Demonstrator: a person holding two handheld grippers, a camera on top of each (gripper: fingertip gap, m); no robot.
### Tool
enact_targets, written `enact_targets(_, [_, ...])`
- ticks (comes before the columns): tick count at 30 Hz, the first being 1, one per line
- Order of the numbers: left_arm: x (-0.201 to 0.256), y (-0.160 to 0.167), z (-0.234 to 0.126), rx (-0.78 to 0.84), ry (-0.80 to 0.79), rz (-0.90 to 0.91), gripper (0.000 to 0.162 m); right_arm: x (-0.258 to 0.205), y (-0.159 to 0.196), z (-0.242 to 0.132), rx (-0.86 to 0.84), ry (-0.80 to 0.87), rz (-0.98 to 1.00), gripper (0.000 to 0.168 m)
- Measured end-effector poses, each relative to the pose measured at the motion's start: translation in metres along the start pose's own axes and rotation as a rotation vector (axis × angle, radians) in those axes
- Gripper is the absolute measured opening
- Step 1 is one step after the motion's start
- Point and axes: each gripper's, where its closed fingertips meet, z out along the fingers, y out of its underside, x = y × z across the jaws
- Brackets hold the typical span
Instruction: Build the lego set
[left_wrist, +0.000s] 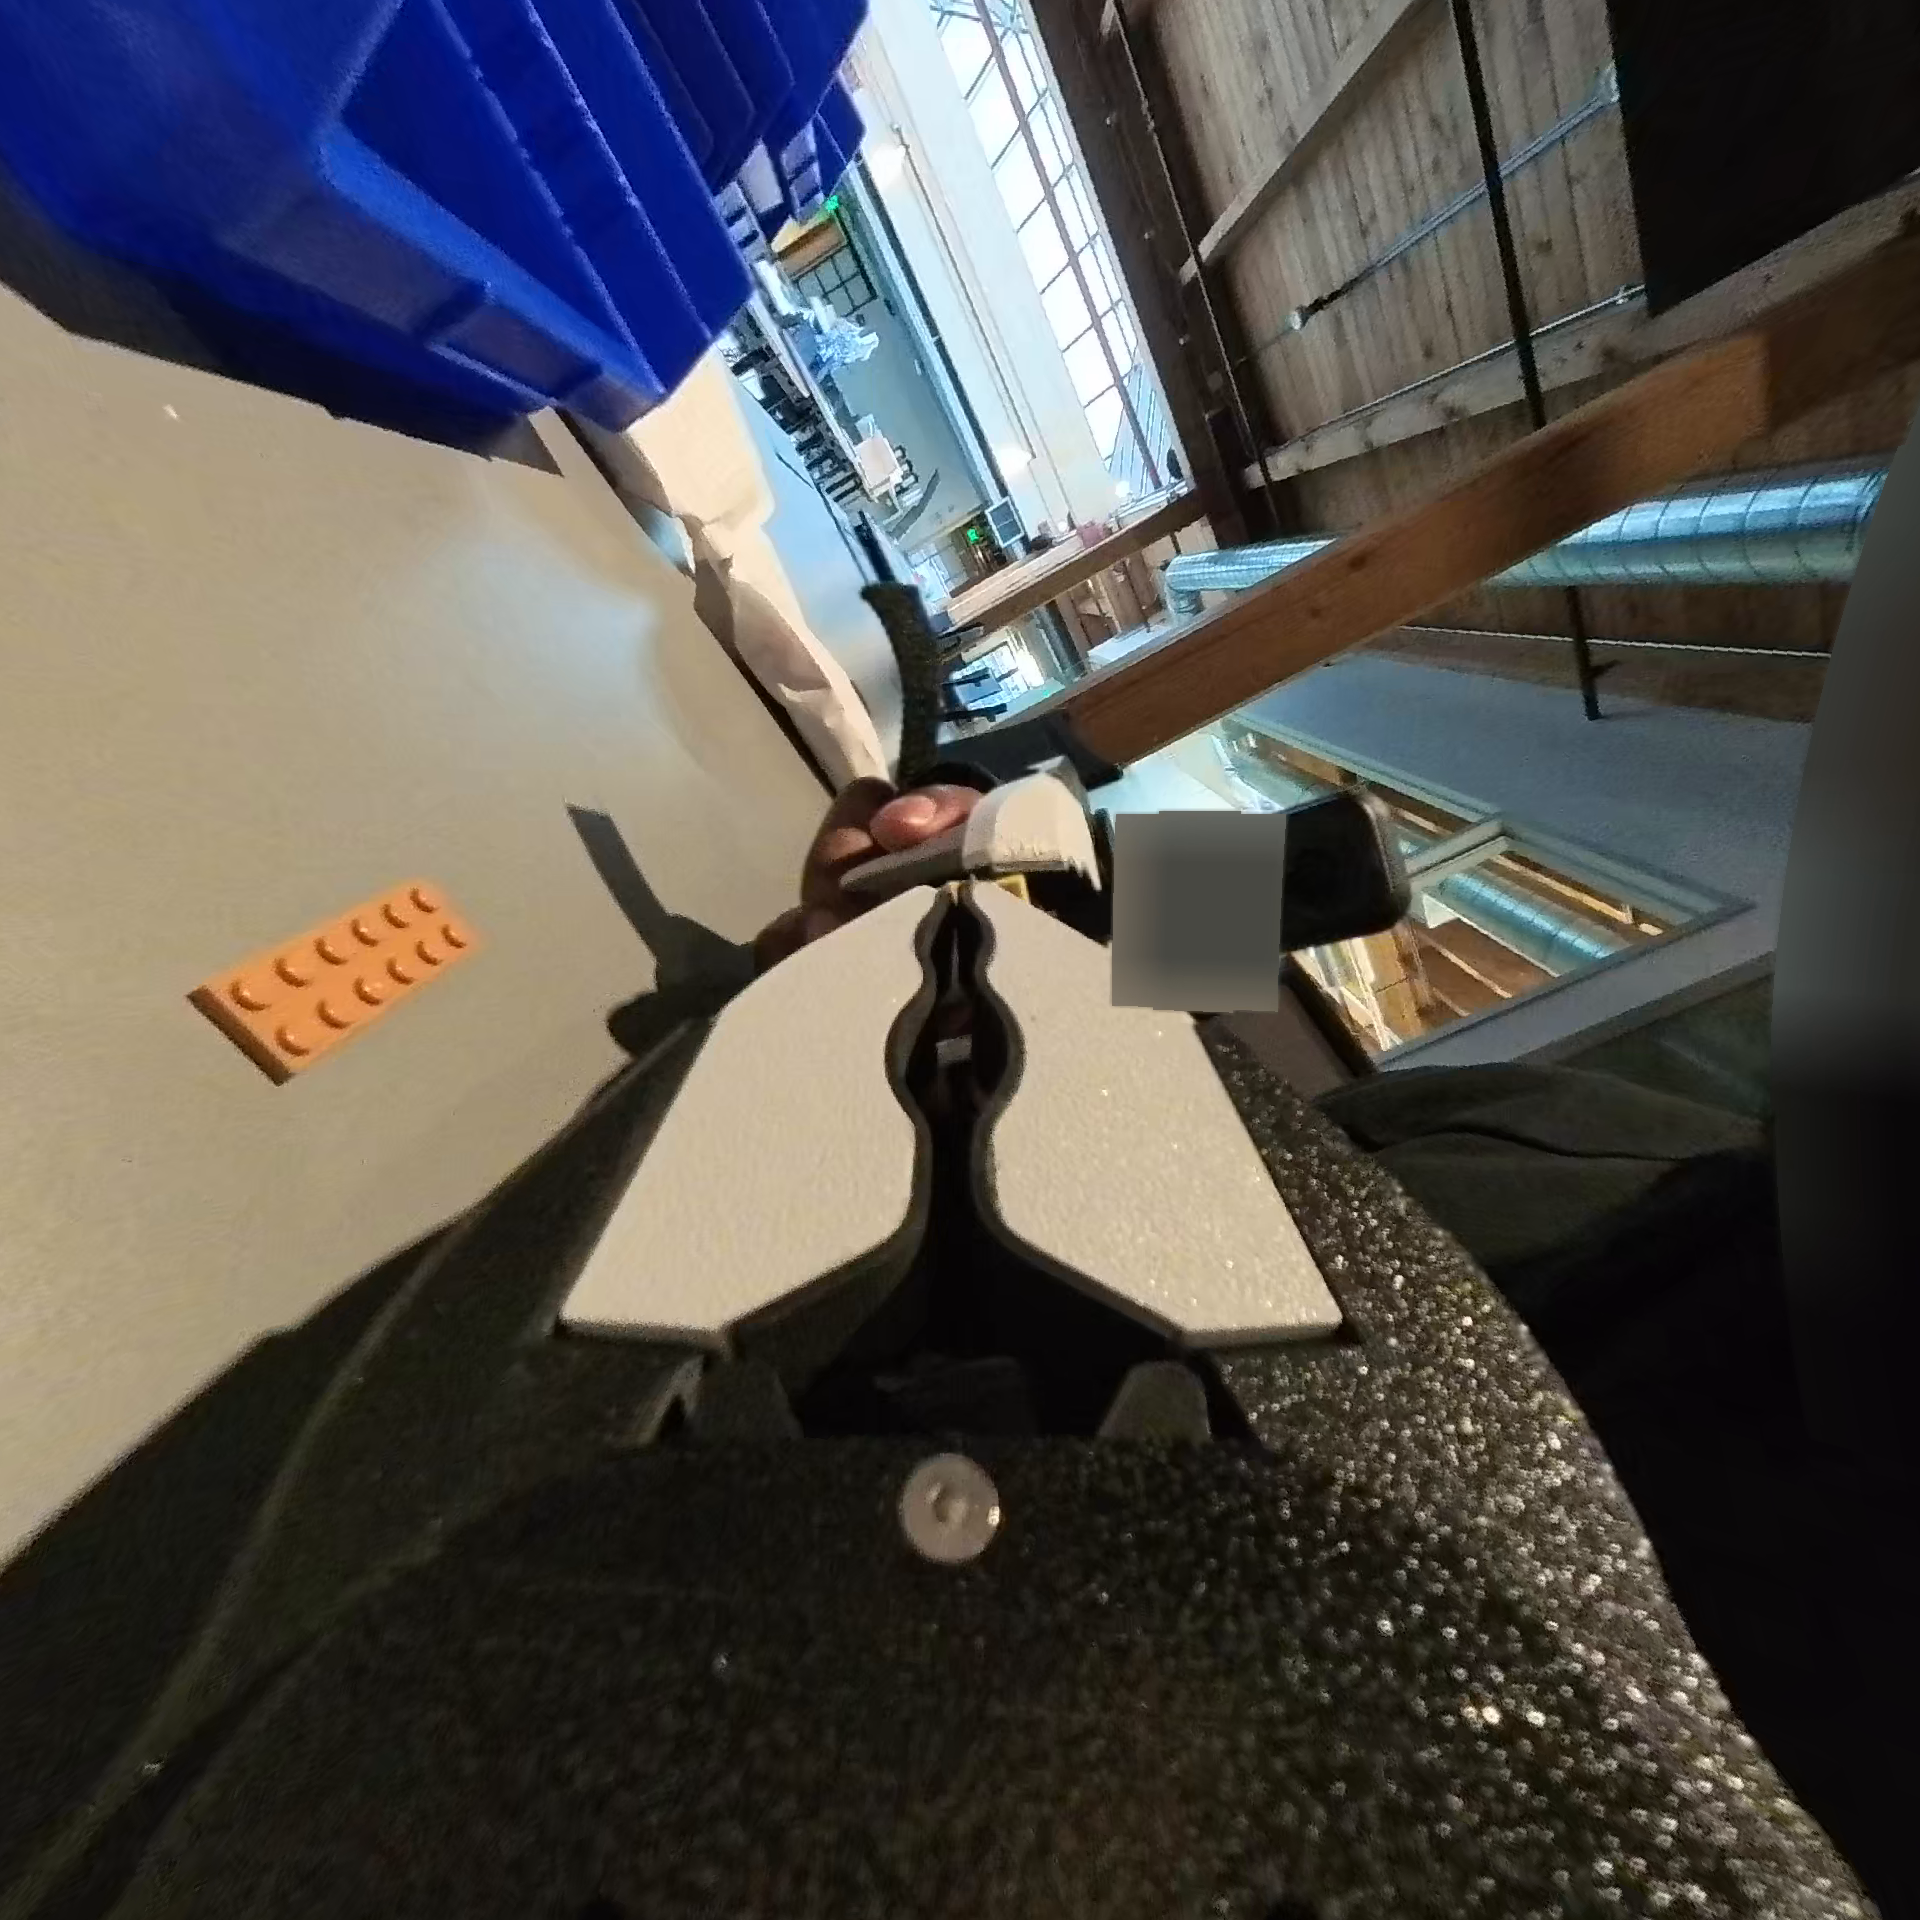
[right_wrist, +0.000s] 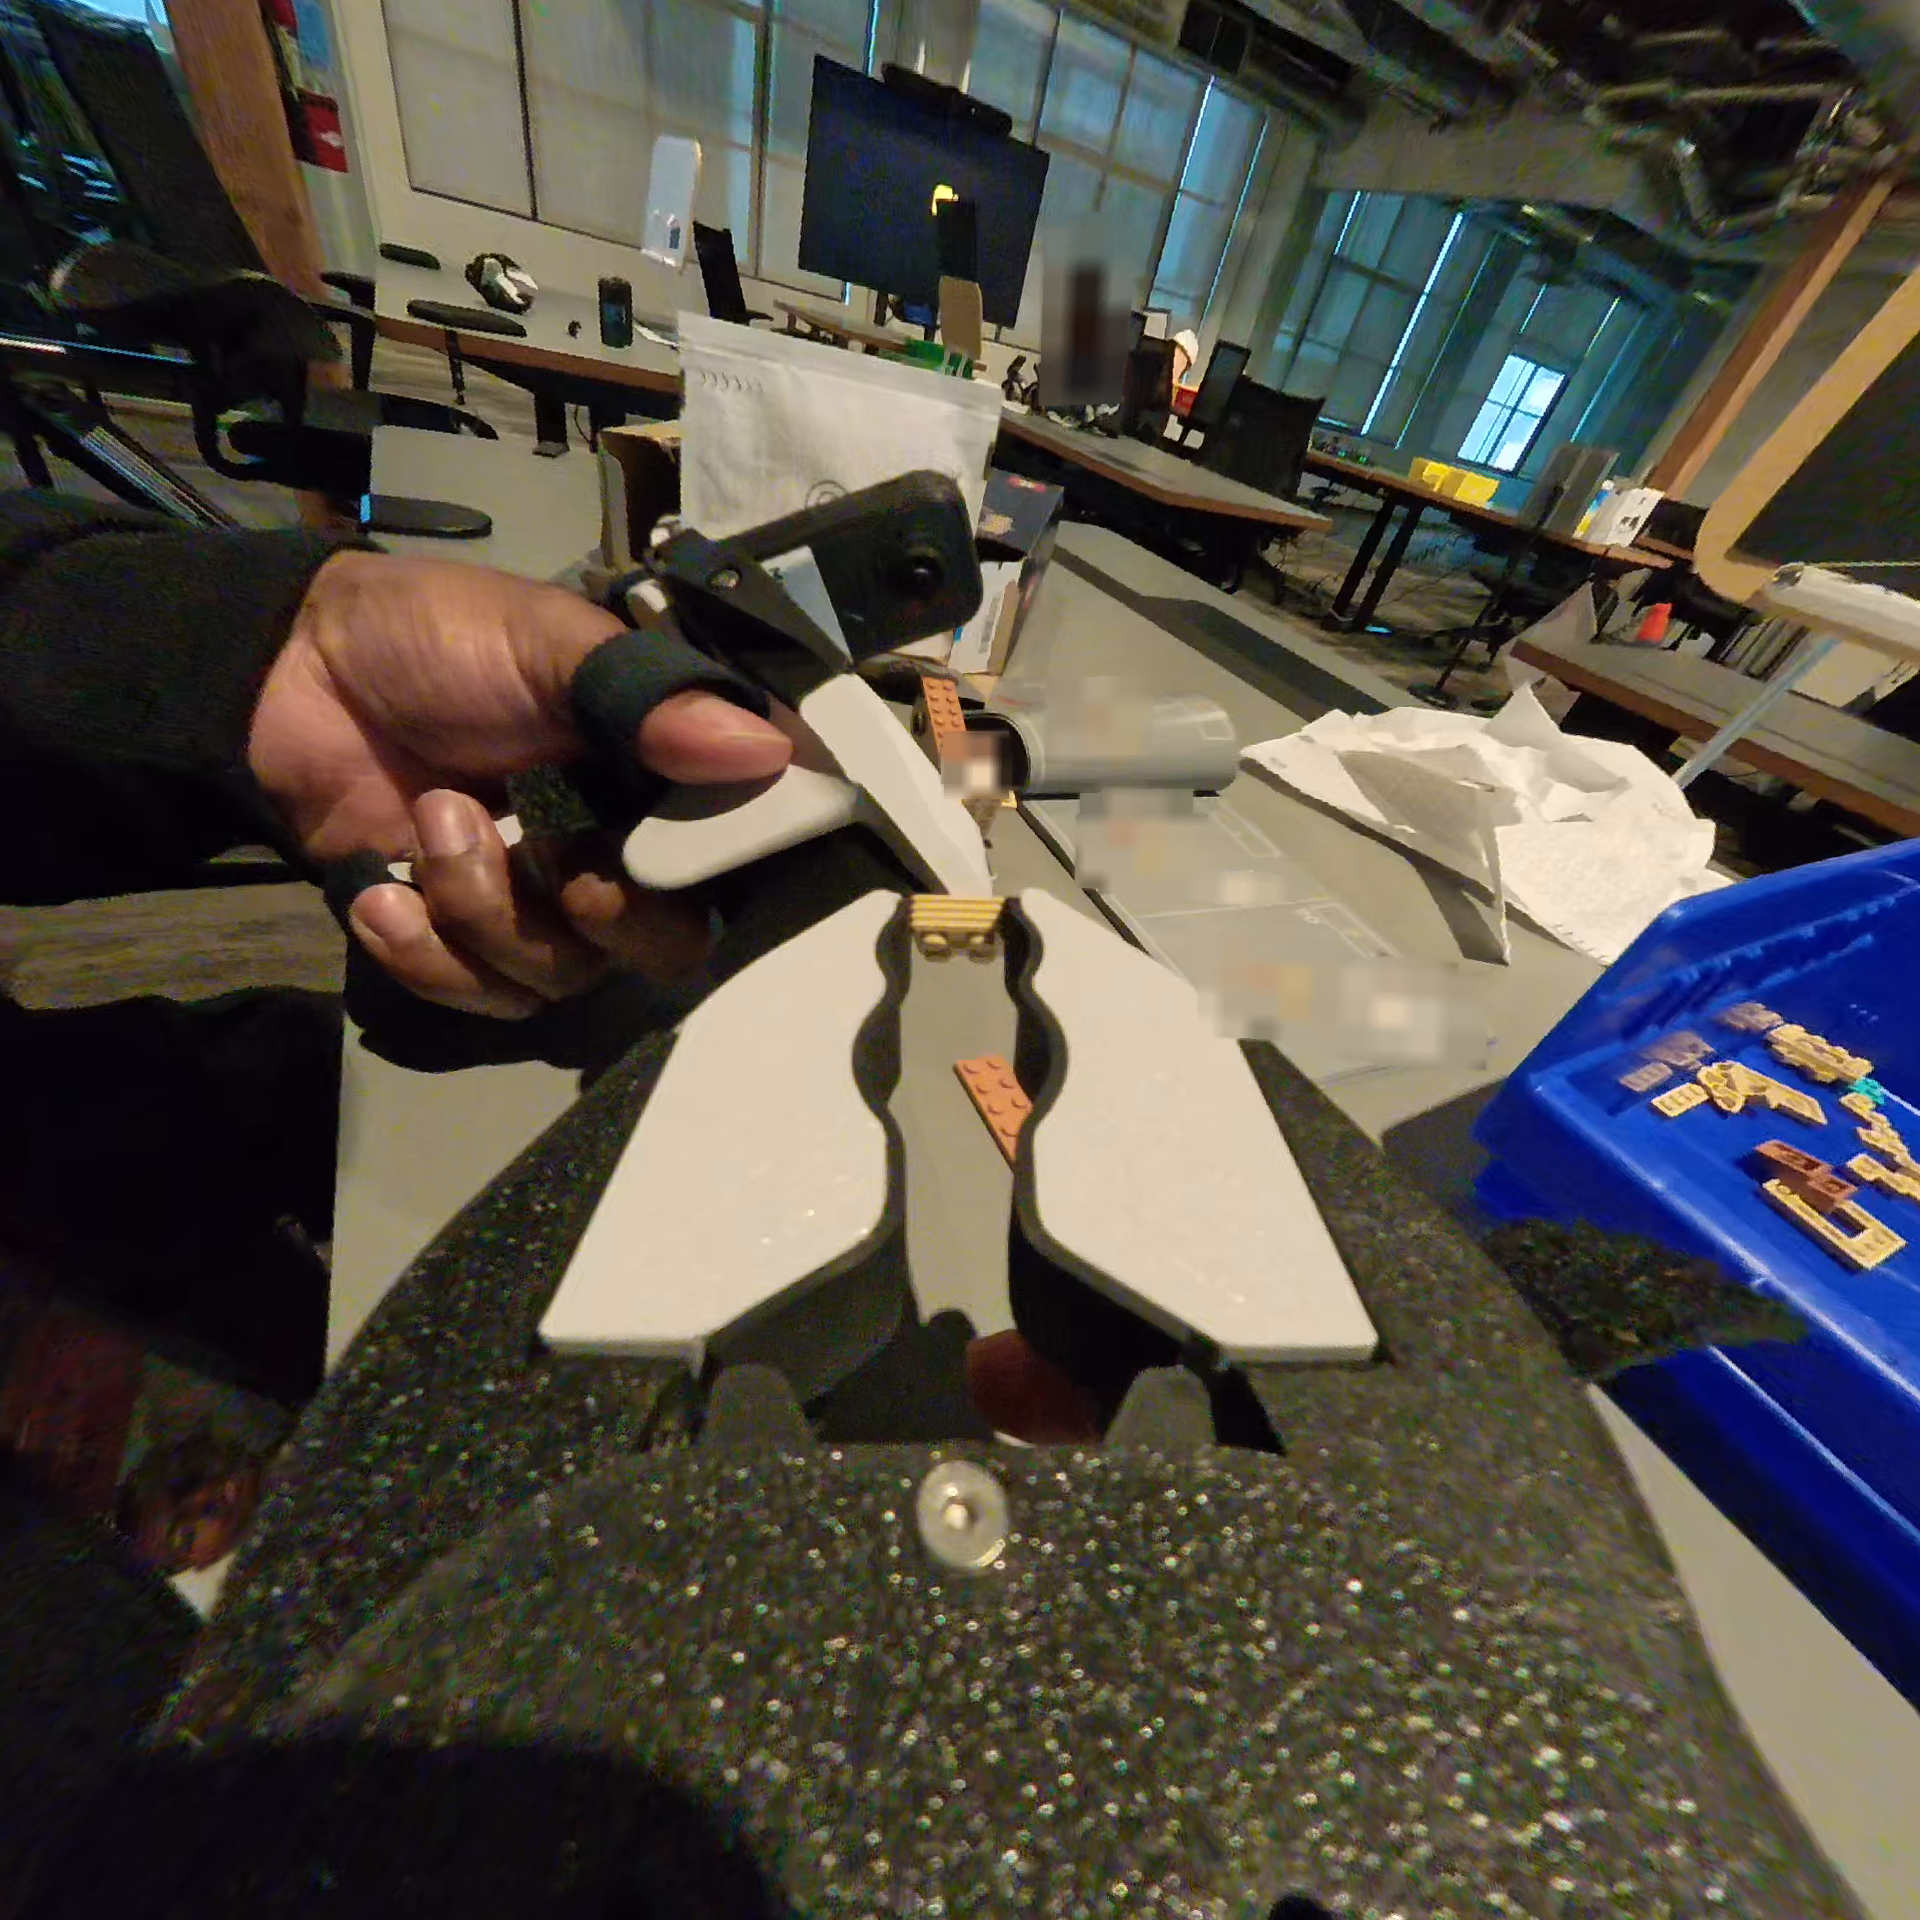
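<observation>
My right gripper (right_wrist: 956, 940) is shut on a small tan lego piece (right_wrist: 956, 923) with stacked ribs and studs, held above the grey table (right_wrist: 457, 1122). My left gripper (left_wrist: 956, 902) has its tips together. In the right wrist view its fingers (right_wrist: 894, 779) come in from the left in a person's hand, and their tips touch the top of the tan piece. The right gripper (left_wrist: 1039, 847) shows just beyond the left tips in the left wrist view. An orange studded plate (left_wrist: 332, 977) lies flat on the table, also visible between the right fingers (right_wrist: 992, 1101).
A blue bin (right_wrist: 1714, 1195) with several loose tan and brown pieces stands at the right. Blue bins (left_wrist: 416, 187) also line the table's far side. Crumpled white paper (right_wrist: 1455, 810) and a white bag (right_wrist: 821, 436) lie farther back. Another orange piece (right_wrist: 940, 717) sits behind the left gripper. Both grippers' tips are close together, under 4 cm apart.
</observation>
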Motion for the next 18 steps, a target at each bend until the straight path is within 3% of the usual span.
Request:
enact_targets(2, [-0.001, 0.002, 0.0, -0.007, -0.004, 0.012, 0.001, 0.001, 0.001, -0.001, -0.014, 0.004, -0.009, 0.017])
enact_targets(5, [-0.006, 0.0, -0.005, -0.079, -0.092, 0.17, 0.023, 0.009, 0.002, -0.007, -0.043, 0.016, -0.003, 0.017])
enact_targets(9, [-0.047, -0.009, -0.026, -0.326, -0.469, 0.595, 0.033, 0.025, 0.017, -0.019, -0.189, 0.005, 0.002, 0.017])
enact_targets(11, [-0.066, -0.006, -0.032, -0.508, -0.581, 0.723, 0.034, 0.029, 0.025, -0.022, -0.271, -0.02, 0.005, 0.017])
enact_targets(18, [-0.095, -0.001, -0.028, -0.755, -0.614, 0.816, 0.026, 0.033, 0.056, -0.027, -0.546, -0.149, -0.021, 0.016])
